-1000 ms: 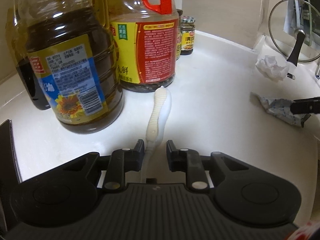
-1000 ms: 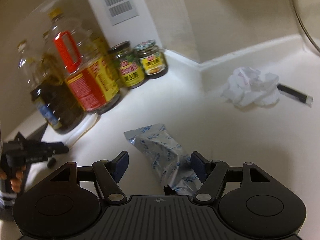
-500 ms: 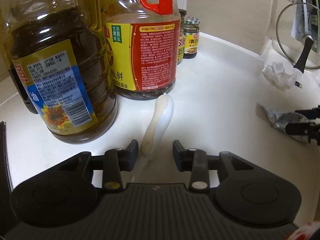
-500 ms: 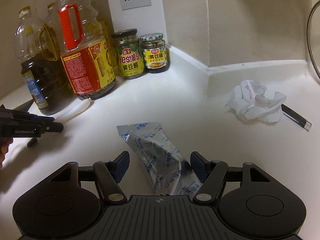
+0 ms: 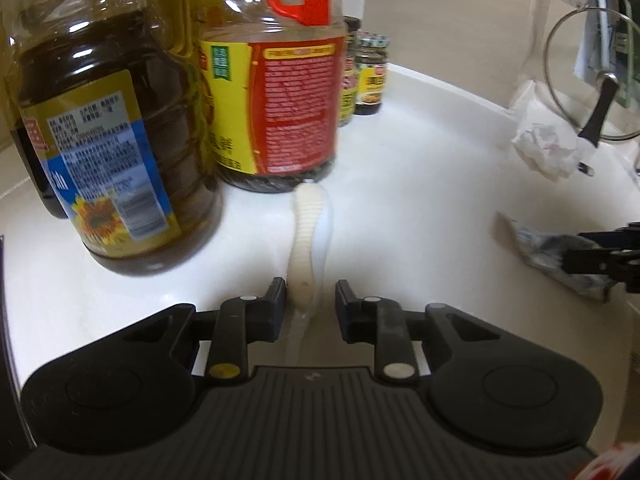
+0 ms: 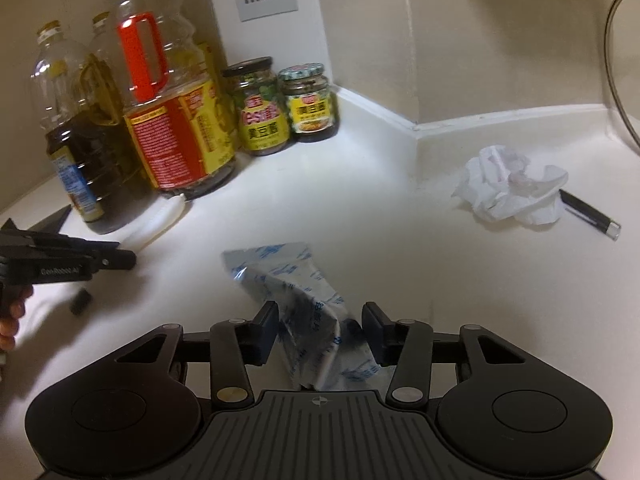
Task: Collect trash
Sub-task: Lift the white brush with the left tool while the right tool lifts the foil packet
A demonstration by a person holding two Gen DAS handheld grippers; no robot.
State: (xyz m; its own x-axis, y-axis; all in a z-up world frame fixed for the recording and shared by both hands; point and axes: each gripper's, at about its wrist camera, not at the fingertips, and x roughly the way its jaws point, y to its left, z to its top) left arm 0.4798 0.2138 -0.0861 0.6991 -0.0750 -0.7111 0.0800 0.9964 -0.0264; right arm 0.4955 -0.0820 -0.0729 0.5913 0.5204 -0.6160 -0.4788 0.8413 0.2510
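A cream ribbed plastic strip (image 5: 308,232) lies on the white counter (image 6: 360,220), its far end against the red-label oil bottle (image 5: 288,92). My left gripper (image 5: 310,294) straddles the strip's near end. Its jaws are closing: the left pad touches the strip, and a small gap stays at the right pad. A blue-and-white foil packet (image 6: 280,276) lies between the fingers of my right gripper (image 6: 320,328). Those jaws are closing too, and the packet rises in a fold between them with a dark gap at the right pad. A crumpled white tissue (image 6: 508,192) sits farther right.
Oil bottles (image 6: 80,152) and two sauce jars (image 6: 288,108) stand along the back left wall. A black pen (image 6: 588,214) lies beside the tissue. A glass pot lid (image 5: 592,76) leans at the right. A small black piece (image 6: 80,300) lies below the left gripper (image 6: 120,254).
The right jaws have narrowed around the packet, which now stands up in a fold. The left jaws widened a little around the strip, then narrowed again. Neither hand has shifted much.
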